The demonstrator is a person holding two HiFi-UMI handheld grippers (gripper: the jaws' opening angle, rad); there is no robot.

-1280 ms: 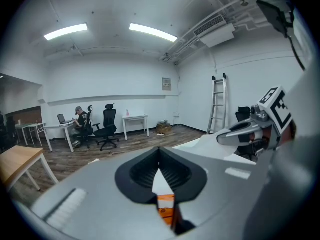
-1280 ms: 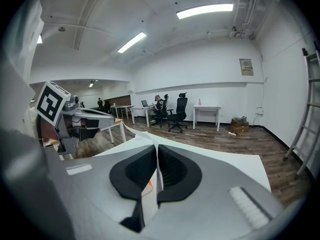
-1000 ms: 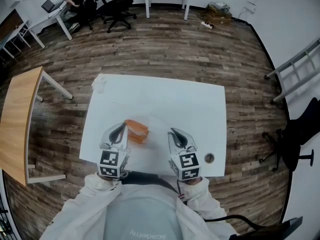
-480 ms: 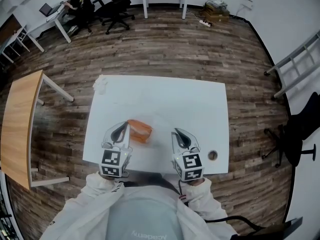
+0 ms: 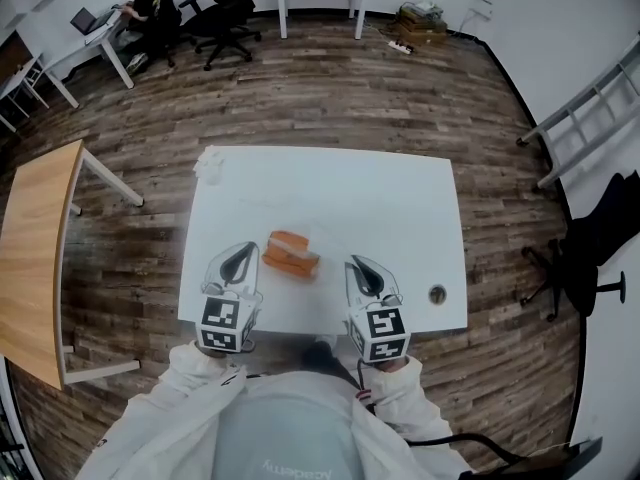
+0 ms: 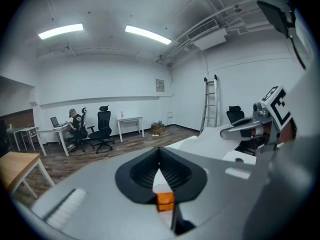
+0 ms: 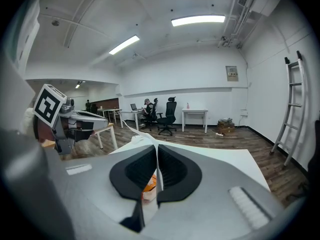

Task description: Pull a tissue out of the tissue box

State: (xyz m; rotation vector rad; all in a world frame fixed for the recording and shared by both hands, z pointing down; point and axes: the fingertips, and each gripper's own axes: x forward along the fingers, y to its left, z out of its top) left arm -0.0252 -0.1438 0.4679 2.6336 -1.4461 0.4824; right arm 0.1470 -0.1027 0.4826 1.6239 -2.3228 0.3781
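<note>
Both tools are clenched and carry nothing: the left gripper (image 5: pixel 242 258) has its jaws pressed together at the tip in its own view (image 6: pixel 160 151), and the right gripper (image 5: pixel 358 268) likewise shows its two dark pads meeting with only a thin seam between them (image 7: pixel 156 149). The orange tissue box (image 5: pixel 291 253) lies on the white table (image 5: pixel 400 198) in the gap between the two tools, just ahead of their tips, nearer the left one and touching neither. Each gripper view catches a sliver of that orange box low behind its closed jaws (image 6: pixel 165 200) (image 7: pixel 149 184). Far ahead of the left gripper, at the table's far corner, sits a crumpled white wad (image 5: pixel 208 164). Just off the right gripper's outer side is a small round hole (image 5: pixel 437 293) in the tabletop
</note>
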